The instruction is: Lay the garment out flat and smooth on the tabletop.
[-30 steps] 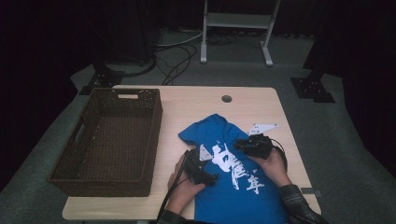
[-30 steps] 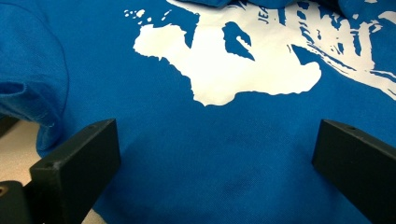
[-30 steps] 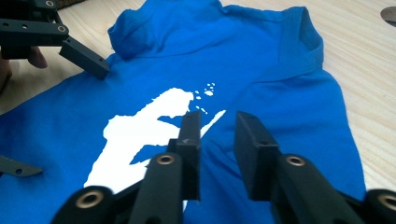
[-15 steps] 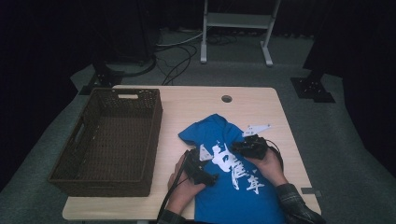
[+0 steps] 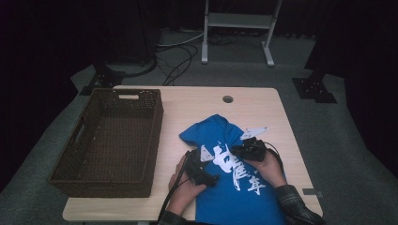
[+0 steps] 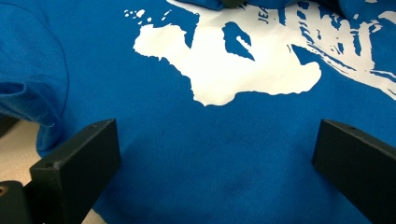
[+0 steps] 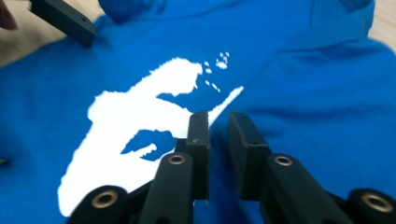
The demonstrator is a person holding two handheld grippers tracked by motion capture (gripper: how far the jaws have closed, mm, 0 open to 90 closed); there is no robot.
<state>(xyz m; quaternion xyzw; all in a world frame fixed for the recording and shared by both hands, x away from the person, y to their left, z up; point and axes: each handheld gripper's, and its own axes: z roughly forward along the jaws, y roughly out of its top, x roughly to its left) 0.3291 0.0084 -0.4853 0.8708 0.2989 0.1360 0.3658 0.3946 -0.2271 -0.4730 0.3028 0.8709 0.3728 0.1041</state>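
Right gripper (image 5: pixel 237 151) crept left, jaws near-closed on nothing; left gripper (image 5: pixel 210 179) wide — shirt (image 5: pixel 234 197) soft, limp — pinch folded edge, center frame.

A light wooden table (image 5: pixel 187 101) fills the frame's centre, bearing a wicker basket (image 5: pixel 110 138) at left and a blue T-shirt (image 5: pixel 234 187) at lower right.

Light wooden table (image 5: pixel 197 105) stands on grey carpet (image 5: pixel 328 126); metal stand (image 5: pixel 238 21) and cables (image 5: pixel 176 58) behind, surroundings dark.
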